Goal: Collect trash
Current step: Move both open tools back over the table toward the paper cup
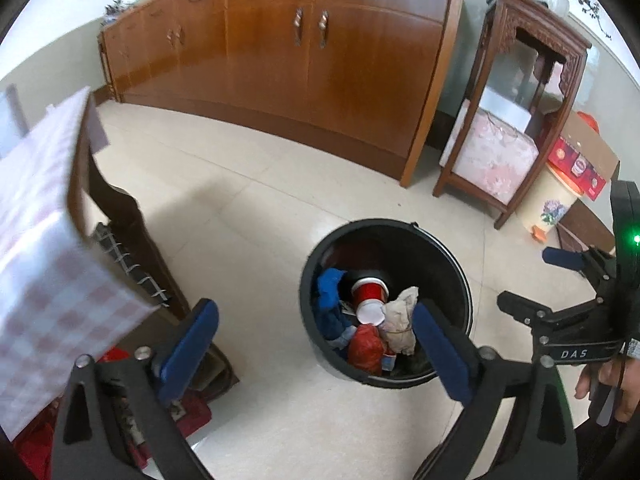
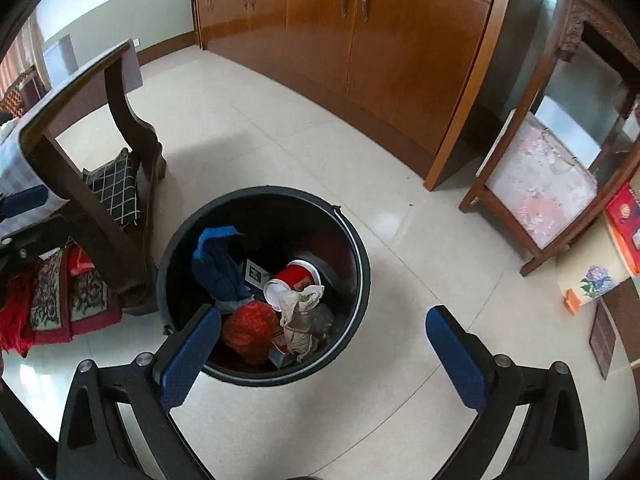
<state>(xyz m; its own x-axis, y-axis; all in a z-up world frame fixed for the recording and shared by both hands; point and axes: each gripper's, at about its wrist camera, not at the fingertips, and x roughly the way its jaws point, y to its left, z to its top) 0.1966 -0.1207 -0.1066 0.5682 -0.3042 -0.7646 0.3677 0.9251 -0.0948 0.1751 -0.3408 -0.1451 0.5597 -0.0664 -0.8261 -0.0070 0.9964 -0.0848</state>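
Observation:
A black round bin (image 1: 384, 224) (image 2: 264, 191) stands on the tiled floor. Inside lie a blue cloth (image 1: 330, 288) (image 2: 218, 264), a red paper cup (image 1: 370, 294) (image 2: 294, 278) on its side, a beige tied bag (image 1: 400, 320) (image 2: 298, 320) and a red crumpled bag (image 1: 364, 344) (image 2: 248, 328). My left gripper (image 1: 313, 307) hangs above the bin's near left side, open, nothing between its blue pads. My right gripper (image 2: 323, 312) is above the bin's near right rim, open and empty; in the left wrist view the right gripper (image 1: 528, 280) shows at the right edge.
A table with a pink checked cloth (image 1: 40, 240) and dark wooden legs (image 2: 132, 128) stands left of the bin. A long wooden sideboard (image 1: 300, 60) lines the far wall. A carved wooden stand (image 1: 520, 100) and a flowered pedal bin (image 1: 556, 204) are on the right. Red patterned cushions (image 2: 60, 300) lie under the table.

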